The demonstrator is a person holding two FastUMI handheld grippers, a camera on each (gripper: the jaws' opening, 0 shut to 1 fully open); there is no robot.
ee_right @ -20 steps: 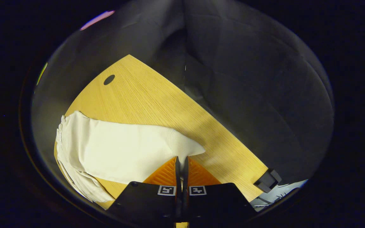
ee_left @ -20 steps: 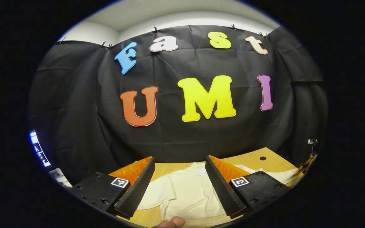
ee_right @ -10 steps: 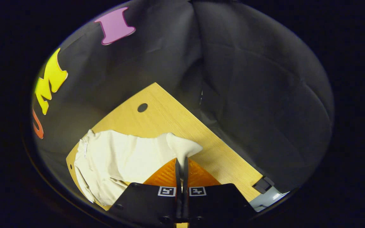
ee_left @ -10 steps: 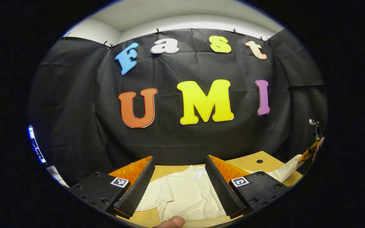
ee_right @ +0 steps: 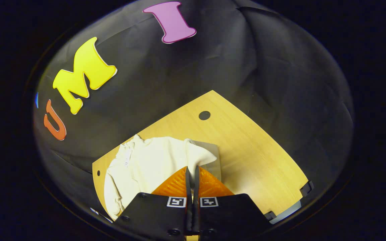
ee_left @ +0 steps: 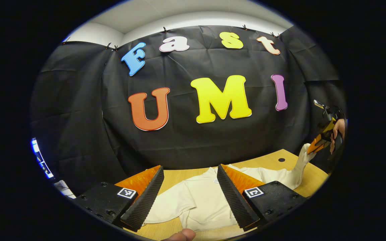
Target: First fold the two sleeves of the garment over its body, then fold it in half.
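left gripper (ee_left: 189,194), black screwed housings; square coded markers, ribbed fingers (ee_left: 144,201)

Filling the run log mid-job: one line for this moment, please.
phase: first sleeve fold | right gripper: shut on sleeve, lifted off table | left gripper: open above garment

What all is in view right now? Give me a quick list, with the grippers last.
Cream long-sleeved garment: one, cream, spread on the table, one sleeve lifted off it.
Light wooden table: one, tan, under the garment, with a dark round hole near its far edge.
Black cloth booth wall: one, black, behind the table.
Bright screen: one, bluish, at the left edge of the left gripper view.
Left gripper: one, jaws open above the garment.
Right gripper: one, jaws shut on the sleeve end, raised.
Person's hand: one, holding the right gripper.
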